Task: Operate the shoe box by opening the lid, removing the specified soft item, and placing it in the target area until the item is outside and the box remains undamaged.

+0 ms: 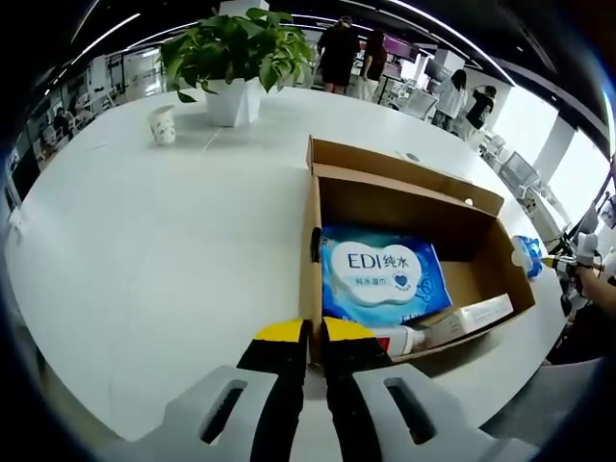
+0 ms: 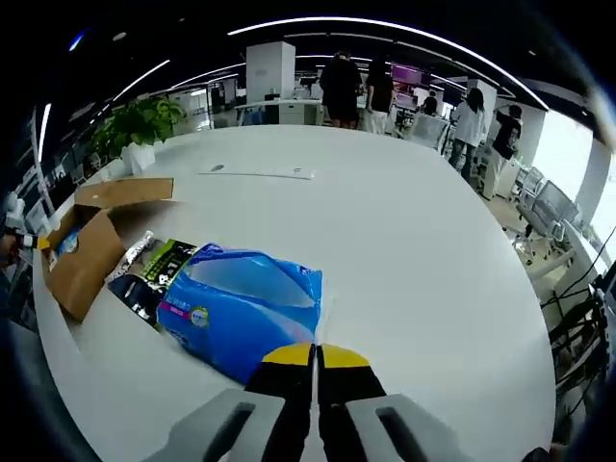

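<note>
Left gripper view, right up close: the left gripper (image 1: 313, 330) has its yellow-tipped jaws drawn narrow, just a slim gap between them, and they sit at the near wall of the open cardboard box (image 1: 310, 252) — whether they pinch that wall, I cannot tell. Inside the box, a blue and white wet-wipe pack (image 1: 381, 272) lies flat on the bottom, printed "EDI". Just beside it, toward the near corner, a small white bottle with a red band (image 1: 399, 339) lies on its side, touching a long white carton (image 1: 470, 318). The box flap (image 1: 404, 168) stands up at the far side. Beyond the box, on the white desk (image 1: 192, 250), a paper cup (image 1: 163, 124) stands upright near a leafy plant in a white pot (image 1: 231, 63). People stand in the background past the desk's far edge.

Over to the right gripper view: the right gripper (image 2: 314, 358) has its jaws pressed together, nothing visible between the tips, and they hover just at the near edge of a big blue soft plastic pack (image 2: 241, 306) lying on the desk, outside the box. Touching the pack's far-left side are a dark green packet (image 2: 168, 260) and a silvery wrapper (image 2: 133, 254). Beyond those, the cardboard box shows again (image 2: 87, 260), open, flap raised. Farther off, the plant (image 2: 140, 123) and a flat white sheet (image 2: 258, 172) rest on the desk.
</note>
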Action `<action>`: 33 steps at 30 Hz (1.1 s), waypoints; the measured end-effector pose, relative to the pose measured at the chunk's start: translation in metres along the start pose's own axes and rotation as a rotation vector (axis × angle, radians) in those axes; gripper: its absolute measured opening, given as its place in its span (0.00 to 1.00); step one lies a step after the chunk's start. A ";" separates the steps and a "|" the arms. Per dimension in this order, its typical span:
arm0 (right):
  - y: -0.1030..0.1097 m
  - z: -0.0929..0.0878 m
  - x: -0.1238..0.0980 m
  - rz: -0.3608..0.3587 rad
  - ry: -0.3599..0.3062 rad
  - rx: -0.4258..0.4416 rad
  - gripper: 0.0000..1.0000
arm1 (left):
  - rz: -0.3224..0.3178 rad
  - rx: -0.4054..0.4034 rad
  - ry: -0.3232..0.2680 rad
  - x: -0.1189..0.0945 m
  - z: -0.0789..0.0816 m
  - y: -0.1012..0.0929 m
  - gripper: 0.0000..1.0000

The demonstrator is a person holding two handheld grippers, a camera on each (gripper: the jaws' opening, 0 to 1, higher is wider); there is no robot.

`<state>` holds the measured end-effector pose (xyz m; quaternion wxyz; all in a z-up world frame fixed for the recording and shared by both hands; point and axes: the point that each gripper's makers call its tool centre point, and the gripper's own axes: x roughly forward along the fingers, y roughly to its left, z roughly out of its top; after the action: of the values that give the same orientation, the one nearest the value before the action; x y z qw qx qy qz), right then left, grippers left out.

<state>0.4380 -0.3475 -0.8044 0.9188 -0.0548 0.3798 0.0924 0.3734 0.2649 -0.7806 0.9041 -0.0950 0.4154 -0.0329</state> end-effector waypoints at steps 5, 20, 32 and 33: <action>-0.005 0.000 0.000 -0.022 -0.007 0.032 0.00 | -0.001 -0.002 0.000 -0.001 0.000 -0.001 0.03; -0.005 -0.007 -0.006 -0.005 -0.016 0.063 0.00 | 0.001 0.000 0.001 0.000 0.000 0.000 0.03; -0.003 -0.005 -0.010 0.010 -0.035 0.043 0.03 | -0.001 -0.003 -0.001 -0.001 0.000 -0.002 0.03; -0.003 -0.004 -0.011 0.017 -0.040 0.041 0.04 | -0.001 -0.004 -0.001 -0.001 0.000 -0.002 0.03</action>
<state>0.4281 -0.3521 -0.7995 0.9264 -0.0308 0.3634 0.0933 0.3722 0.2630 -0.7793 0.9040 -0.0968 0.4152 -0.0325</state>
